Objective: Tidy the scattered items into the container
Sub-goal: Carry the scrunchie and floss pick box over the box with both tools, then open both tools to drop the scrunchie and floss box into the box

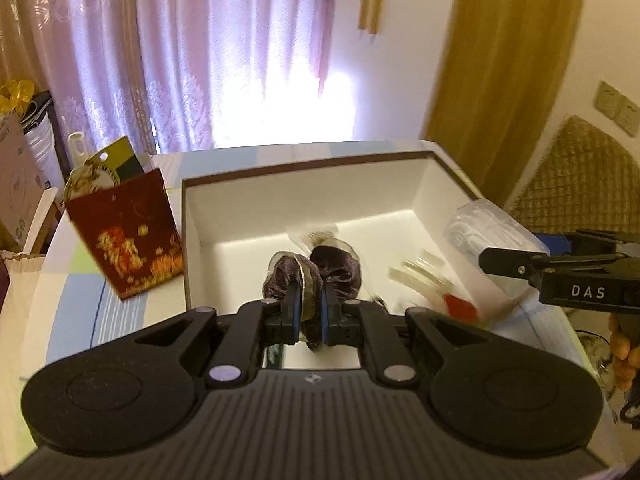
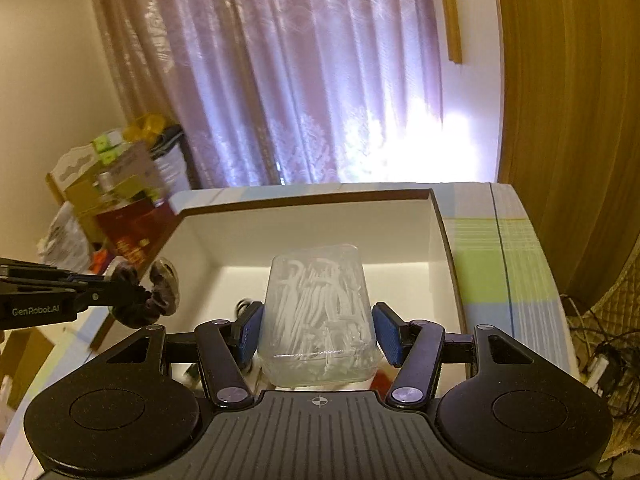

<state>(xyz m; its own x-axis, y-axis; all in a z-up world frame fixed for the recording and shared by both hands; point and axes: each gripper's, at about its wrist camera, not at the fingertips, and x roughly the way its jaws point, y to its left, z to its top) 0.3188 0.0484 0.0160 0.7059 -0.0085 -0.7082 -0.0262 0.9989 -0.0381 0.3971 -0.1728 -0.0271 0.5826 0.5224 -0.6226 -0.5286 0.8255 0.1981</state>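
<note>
Black hand-held gripper (image 2: 318, 332), blue pads (image 2: 250, 330)

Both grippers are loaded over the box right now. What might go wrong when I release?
The left gripper pinches the purple scrunchie deep between its pads, so it may snag. The right gripper holds the clear floss-pick tub above the white box; dropped from there, it may tip or land on the items already inside.

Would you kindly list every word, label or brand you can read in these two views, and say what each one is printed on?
"DAS" – white letters on the black body of the right gripper, seen from the left wrist view; further letters may be cut off.
"GenRobot.AI" – white lettering on the black body of the left gripper, seen from the right wrist view.
Dark red gift bag with gold print: design too blurred to read.
Brown cardboard box: markings too small to read.
</note>
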